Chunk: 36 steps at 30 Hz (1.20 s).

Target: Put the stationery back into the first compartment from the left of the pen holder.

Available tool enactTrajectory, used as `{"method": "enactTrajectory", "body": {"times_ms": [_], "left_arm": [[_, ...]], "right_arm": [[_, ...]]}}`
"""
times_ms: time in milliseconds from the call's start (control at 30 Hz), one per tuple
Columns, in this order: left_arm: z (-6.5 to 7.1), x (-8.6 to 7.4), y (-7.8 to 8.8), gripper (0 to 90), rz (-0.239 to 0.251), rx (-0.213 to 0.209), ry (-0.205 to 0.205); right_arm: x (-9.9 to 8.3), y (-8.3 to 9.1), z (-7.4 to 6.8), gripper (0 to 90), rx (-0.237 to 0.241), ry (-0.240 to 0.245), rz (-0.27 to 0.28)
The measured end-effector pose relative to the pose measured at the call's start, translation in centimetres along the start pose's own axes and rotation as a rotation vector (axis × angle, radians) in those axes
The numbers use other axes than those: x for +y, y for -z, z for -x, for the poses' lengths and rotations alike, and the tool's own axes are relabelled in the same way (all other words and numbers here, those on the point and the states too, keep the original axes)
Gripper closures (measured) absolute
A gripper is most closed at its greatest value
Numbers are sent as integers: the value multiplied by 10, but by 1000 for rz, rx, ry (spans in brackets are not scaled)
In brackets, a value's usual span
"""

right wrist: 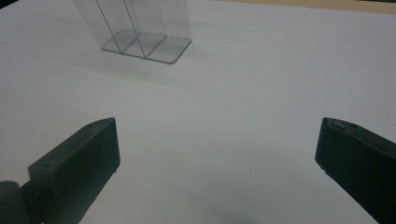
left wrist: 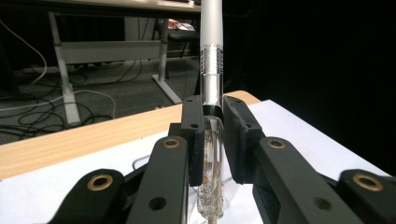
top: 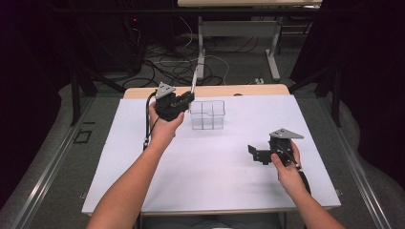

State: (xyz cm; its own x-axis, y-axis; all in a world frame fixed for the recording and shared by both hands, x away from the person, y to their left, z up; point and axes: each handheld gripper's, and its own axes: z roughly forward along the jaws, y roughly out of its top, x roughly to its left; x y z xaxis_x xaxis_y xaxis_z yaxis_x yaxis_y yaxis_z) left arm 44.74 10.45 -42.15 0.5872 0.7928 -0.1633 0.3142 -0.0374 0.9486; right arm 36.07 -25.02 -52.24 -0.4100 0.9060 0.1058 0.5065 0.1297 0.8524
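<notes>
Table: a wooden table, its top covered by a white sheet; the wood shows as a strip along the far edge, behind the clear organizer.
Clear organizer: a transparent box with thin inner walls that divide it in compartments; it stands upright on the white sheet, in the far middle part. It is the landmark for all places below. In the right gripper view its base and lower walls are visible at the top.
Left gripper: it is held in the air just to the left of the clear organizer, at about the height of its rim, and it points toward the organizer. Its jaws are closed firmly on the pen.
Right gripper: it is well apart from the clear organizer, on the near right side, low over the white sheet. Its jaws stand wide open and nothing is between them.
Pen: a slim pen with a silver upper part and a transparent lower barrel. It is clamped between the left pads, and it rises upright above the gripper, just beside the left wall of the clear organizer, not inside of it.
</notes>
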Motion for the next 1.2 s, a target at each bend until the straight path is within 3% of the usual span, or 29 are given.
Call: {"method": "enactTrajectory", "body": {"times_ms": [67,200,733,900,1200], "left_arm": [[-1,0,-4,796,5,7,1],[-5,-2,-12,796,18,6,14],[-17,-19,-45,797,-26,27,8],[-21,-24,-52,797,-33,32,29],[-25,-34,-66,797,-70,38,21]], "right_arm": [[-1,0,-1,0,3,-25,-7],[-3,-2,1,0,2,-10,-12],[-6,-6,-2,0,26,-27,-32],[-6,-6,-2,0,28,-39,-37],[-7,-7,-2,0,42,-29,-43]]}}
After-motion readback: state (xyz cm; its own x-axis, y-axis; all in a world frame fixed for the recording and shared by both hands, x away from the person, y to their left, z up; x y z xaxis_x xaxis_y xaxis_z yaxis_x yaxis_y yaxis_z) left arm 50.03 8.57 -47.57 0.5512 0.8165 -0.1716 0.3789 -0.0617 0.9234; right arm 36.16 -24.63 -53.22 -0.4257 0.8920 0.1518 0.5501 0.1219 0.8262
